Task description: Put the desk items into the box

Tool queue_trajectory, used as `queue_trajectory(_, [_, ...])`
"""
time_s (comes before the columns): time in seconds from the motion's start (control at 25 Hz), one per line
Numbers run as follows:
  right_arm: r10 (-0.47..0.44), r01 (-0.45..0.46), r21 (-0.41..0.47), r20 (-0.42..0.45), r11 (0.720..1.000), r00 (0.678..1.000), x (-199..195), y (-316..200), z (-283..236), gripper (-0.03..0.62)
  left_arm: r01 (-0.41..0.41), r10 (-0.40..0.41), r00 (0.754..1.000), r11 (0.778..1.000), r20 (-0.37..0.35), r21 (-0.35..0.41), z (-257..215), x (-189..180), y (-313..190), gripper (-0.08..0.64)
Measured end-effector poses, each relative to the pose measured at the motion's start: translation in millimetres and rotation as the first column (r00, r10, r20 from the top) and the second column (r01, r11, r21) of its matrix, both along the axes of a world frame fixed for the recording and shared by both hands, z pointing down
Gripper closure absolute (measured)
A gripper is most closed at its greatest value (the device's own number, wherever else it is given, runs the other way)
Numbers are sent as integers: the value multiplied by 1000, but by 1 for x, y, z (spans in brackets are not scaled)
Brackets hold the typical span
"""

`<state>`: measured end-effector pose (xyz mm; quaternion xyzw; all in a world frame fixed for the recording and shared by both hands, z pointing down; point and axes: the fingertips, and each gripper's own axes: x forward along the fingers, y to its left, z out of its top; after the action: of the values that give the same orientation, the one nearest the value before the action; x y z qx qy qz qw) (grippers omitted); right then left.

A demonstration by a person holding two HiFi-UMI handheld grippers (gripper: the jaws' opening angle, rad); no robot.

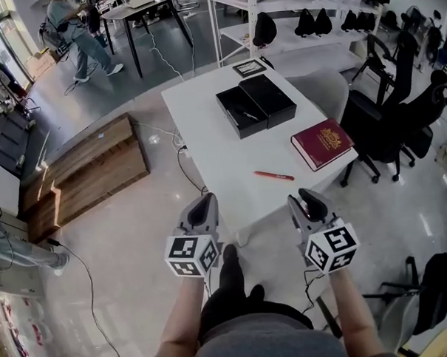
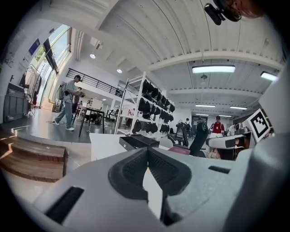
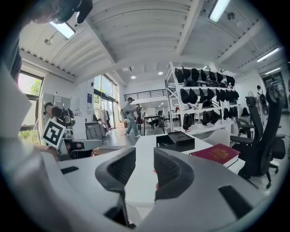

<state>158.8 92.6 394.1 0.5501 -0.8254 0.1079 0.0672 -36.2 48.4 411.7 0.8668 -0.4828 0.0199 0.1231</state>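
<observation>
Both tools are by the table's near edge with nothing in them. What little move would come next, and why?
Probably ease the right tool forward to the pen. It is the nearest item and lies just ahead of that tool, whose jaws stand apart and empty. The left tool has its jaws together. The box waits farther back.

One red book [image 1: 322, 143], one red pen [image 1: 274, 175], two black box halves [image 1: 241, 111]
</observation>
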Motion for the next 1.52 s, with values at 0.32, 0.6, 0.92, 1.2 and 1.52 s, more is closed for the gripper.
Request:
queue_trajectory(0.32, [19,-20,-12,-34,1000,999,3,-54,9,463,-8,8,1000,1000,-9,-22,12,-6,-65,554])
queue_trajectory(0.6, [62,-63,-39,-46,997,997,9,-98,18,463,-63,63,998,998,7,-30,15,-4,-114,554])
queue_trajectory(0.92, [91,-97,-63,-85,993,992,2,-136,21,463,-128,128,992,991,5,-30,17,-5,-159,554])
queue_trajectory(1.2, [138,-143,-58,-83,988,987,2,-153,21,465,-176,176,984,983,-17,-46,23,-2,-181,554])
queue_trajectory(1.52, [73,-86,-94,-130,992,989,4,-153,33,469,-180,178,984,982,-24,-60,29,7,-187,554])
